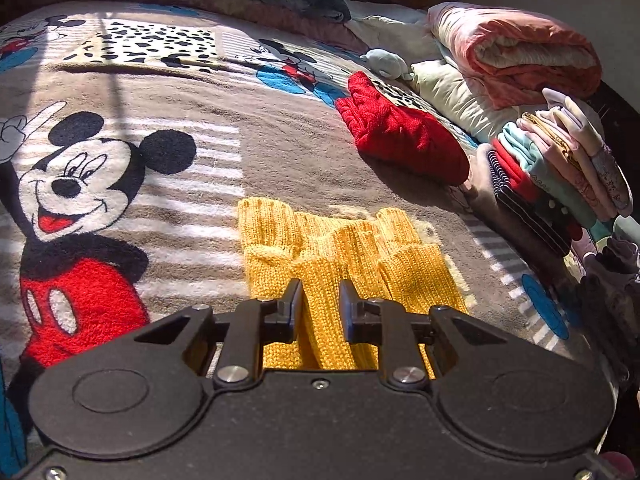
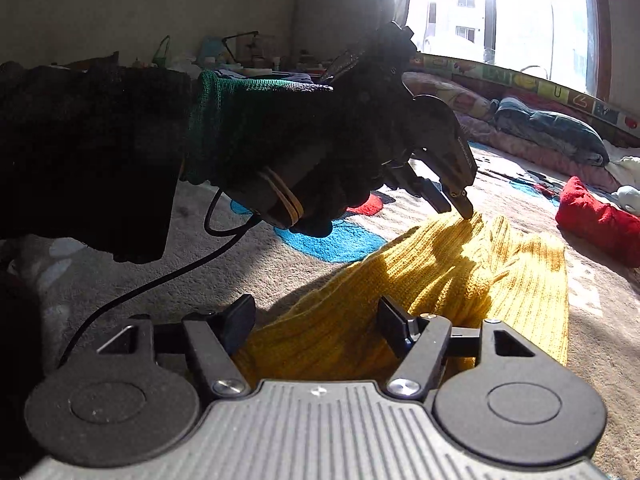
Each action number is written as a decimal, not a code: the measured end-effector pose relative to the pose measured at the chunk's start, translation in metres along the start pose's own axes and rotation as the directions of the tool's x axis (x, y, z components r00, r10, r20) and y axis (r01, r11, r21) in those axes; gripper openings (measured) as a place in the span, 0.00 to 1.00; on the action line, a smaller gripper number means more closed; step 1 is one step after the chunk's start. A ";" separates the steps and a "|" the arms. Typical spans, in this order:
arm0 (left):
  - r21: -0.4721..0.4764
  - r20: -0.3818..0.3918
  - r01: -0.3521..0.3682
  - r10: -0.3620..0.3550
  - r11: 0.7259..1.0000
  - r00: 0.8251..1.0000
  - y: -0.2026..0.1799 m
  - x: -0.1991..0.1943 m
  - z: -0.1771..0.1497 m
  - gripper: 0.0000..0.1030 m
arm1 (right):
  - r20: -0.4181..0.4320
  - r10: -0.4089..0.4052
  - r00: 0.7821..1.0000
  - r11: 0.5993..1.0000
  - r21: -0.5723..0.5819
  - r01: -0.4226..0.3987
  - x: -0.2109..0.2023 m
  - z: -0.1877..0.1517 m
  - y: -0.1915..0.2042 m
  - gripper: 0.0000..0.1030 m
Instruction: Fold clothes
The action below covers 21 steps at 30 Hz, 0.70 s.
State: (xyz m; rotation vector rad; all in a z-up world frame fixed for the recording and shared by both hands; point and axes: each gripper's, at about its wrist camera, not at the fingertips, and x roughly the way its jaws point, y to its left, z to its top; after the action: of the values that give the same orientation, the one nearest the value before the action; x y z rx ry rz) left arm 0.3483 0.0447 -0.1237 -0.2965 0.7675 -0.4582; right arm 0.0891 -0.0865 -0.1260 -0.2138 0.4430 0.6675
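Note:
A yellow knit garment (image 1: 344, 248) lies crumpled on the bed's cartoon-mouse blanket (image 1: 280, 140). My left gripper (image 1: 320, 300) has its fingers closed in on a ridge of the yellow knit, which runs between them. In the right wrist view a gloved hand (image 2: 320, 140) holds that left gripper (image 2: 454, 206), whose tips pinch a raised peak of the yellow knit (image 2: 440, 272). My right gripper (image 2: 316, 320) stands open low over the garment's near edge, the fabric lying between its spread fingers.
A folded red knit (image 1: 400, 132) lies to the right, beyond the yellow one. A stack of folded clothes (image 1: 560, 168) and a rolled pink blanket (image 1: 516, 48) stand at the right edge. A black cable (image 2: 160, 280) trails across the bed. A bright window (image 2: 500, 12) is behind.

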 end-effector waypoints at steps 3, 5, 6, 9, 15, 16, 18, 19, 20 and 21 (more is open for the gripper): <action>-0.012 0.113 0.066 -0.064 0.998 0.991 0.003 -0.014 0.001 0.04 | 0.019 -0.022 1.000 0.999 -0.032 0.023 0.000 0.002 0.004 0.66; -0.038 0.113 0.041 -0.036 0.998 0.993 0.011 -0.009 -0.001 0.04 | -0.027 -0.009 1.000 0.999 -0.032 0.009 0.006 0.002 0.002 0.66; -0.051 0.112 0.028 -0.022 0.998 0.993 0.015 -0.007 -0.002 0.04 | -0.052 -0.004 0.999 1.000 -0.030 0.002 0.009 0.001 0.002 0.67; -0.033 0.093 -0.021 0.024 0.999 0.995 0.017 -0.003 -0.006 0.03 | -0.100 0.012 0.995 0.999 -0.029 -0.015 0.014 0.002 0.002 0.71; 0.039 0.085 -0.099 0.095 0.994 0.992 0.010 -0.010 -0.011 0.08 | -0.128 0.030 0.991 0.999 -0.025 -0.034 0.014 0.007 0.003 0.76; 0.067 0.101 -0.102 0.095 0.993 0.990 0.004 -0.019 -0.012 0.10 | -0.120 0.032 0.992 0.999 -0.019 -0.034 0.011 0.008 0.002 0.76; 0.146 0.112 -0.100 0.083 0.984 0.990 -0.011 -0.032 -0.018 0.10 | -0.108 0.027 0.994 1.000 -0.010 -0.028 0.005 0.008 0.000 0.76; 0.189 0.087 -0.080 0.064 0.979 0.994 -0.017 -0.032 -0.024 0.10 | -0.103 0.023 0.994 1.000 -0.007 -0.024 0.001 0.007 0.001 0.76; 0.230 0.061 -0.059 0.046 0.971 0.997 -0.023 -0.032 -0.030 0.10 | -0.099 0.021 0.995 1.000 -0.001 -0.022 -0.002 0.006 0.001 0.76; 0.270 0.035 -0.037 0.029 0.962 0.999 -0.029 -0.033 -0.037 0.10 | -0.096 0.023 0.995 1.000 0.010 -0.023 -0.007 0.004 0.000 0.76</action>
State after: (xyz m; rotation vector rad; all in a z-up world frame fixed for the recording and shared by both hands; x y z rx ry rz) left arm 0.2928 0.0329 -0.1174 -0.0348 0.6695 -0.5194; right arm 0.0855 -0.0886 -0.1189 -0.2332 0.5408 0.6797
